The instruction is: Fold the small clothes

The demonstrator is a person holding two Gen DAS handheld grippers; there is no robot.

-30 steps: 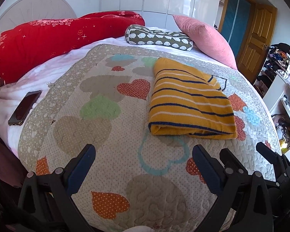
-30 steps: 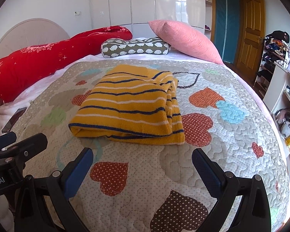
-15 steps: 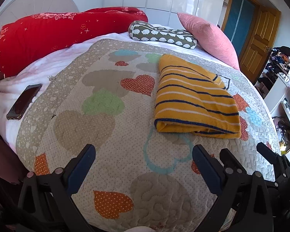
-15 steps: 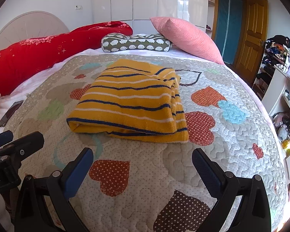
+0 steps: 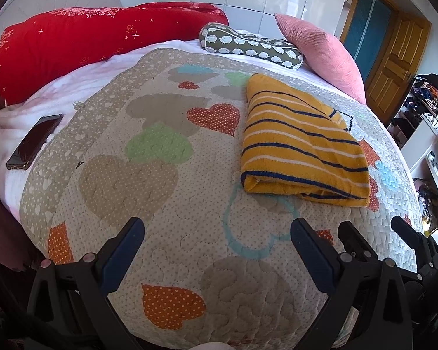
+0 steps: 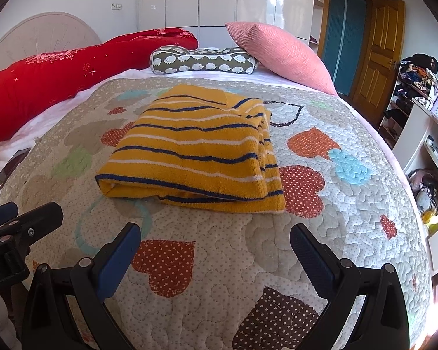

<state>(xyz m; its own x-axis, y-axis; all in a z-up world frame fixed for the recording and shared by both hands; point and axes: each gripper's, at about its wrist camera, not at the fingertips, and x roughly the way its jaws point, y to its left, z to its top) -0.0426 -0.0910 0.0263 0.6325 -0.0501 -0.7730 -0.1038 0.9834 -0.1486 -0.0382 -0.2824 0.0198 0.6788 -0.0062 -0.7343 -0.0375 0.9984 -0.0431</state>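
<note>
A folded sweater lies on the quilt, both grippers held apart and empty.

The quilt (image 6: 350,233), pale with stitched hearts in orange, green, blue and brown, covers the bed. At its far edge, from ten to one o'clock in the right wrist view, sit a red blanket (image 6: 58,73), a pink pillow (image 6: 283,55) and a patterned bolster (image 6: 201,62). The sweater (image 6: 195,148) is mustard yellow with navy and white stripes, folded into a thick rectangle, its rolled fold facing the cameras and layered edges at its right side. It rests at twelve o'clock ahead of the right gripper (image 6: 216,240), and at one o'clock from the left gripper (image 5: 217,233); both stand wide, gripping nothing. A phone (image 5: 33,141) lies at nine o'clock.
</note>
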